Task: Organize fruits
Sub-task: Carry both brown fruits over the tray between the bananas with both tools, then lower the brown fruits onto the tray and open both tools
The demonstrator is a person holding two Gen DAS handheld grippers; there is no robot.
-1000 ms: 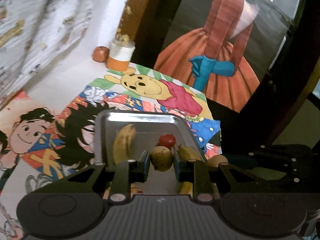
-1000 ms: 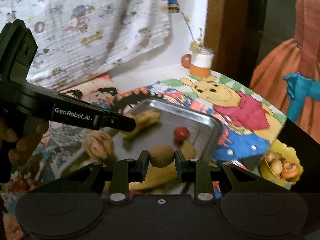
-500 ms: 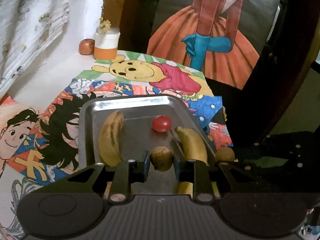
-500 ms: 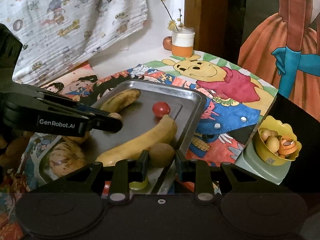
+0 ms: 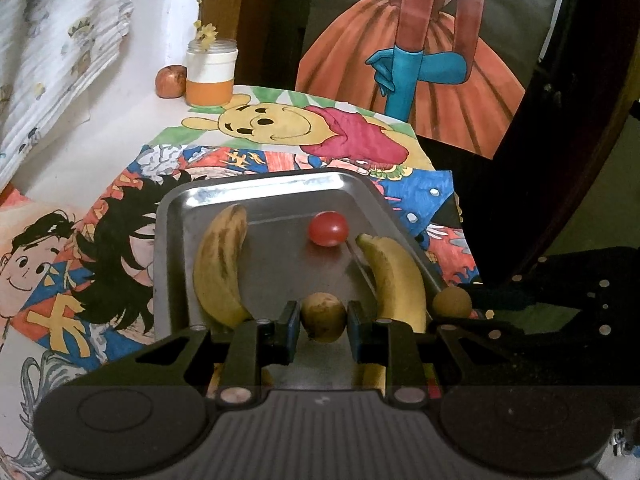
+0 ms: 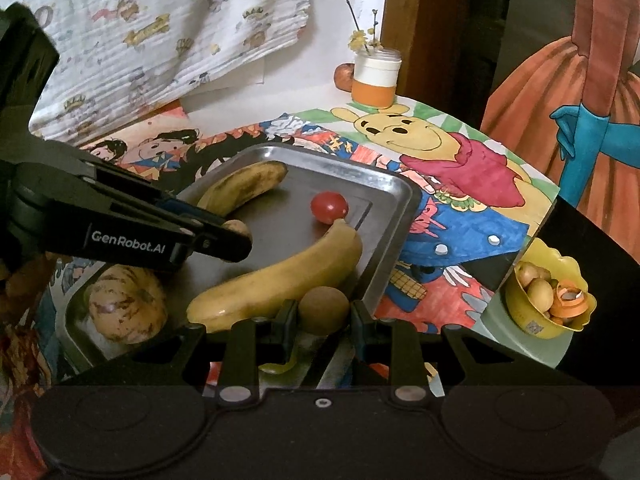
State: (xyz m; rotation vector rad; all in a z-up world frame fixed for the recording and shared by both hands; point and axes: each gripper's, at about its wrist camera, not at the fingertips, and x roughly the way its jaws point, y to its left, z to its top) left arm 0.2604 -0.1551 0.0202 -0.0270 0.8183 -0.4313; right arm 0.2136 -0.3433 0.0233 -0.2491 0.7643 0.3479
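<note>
Right wrist view: cartoon-print tablecloth (image 6: 460, 216) under steel tray (image 6: 396, 236) (each hand-held gripper clamped around a small fruit)

White wall (image 6: 320, 40), hanging printed cloth (image 6: 160, 20), wooden post (image 6: 416, 20), dim light.

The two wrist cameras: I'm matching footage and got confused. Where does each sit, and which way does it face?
Left wrist: on left gripper, facing along the steel tray; its fingers clamp a small pear.
Right wrist: on right gripper, at the tray's right edge, clamping a brown round fruit; left gripper visible.
Shared: tray, red tomato, two bananas.
</note>
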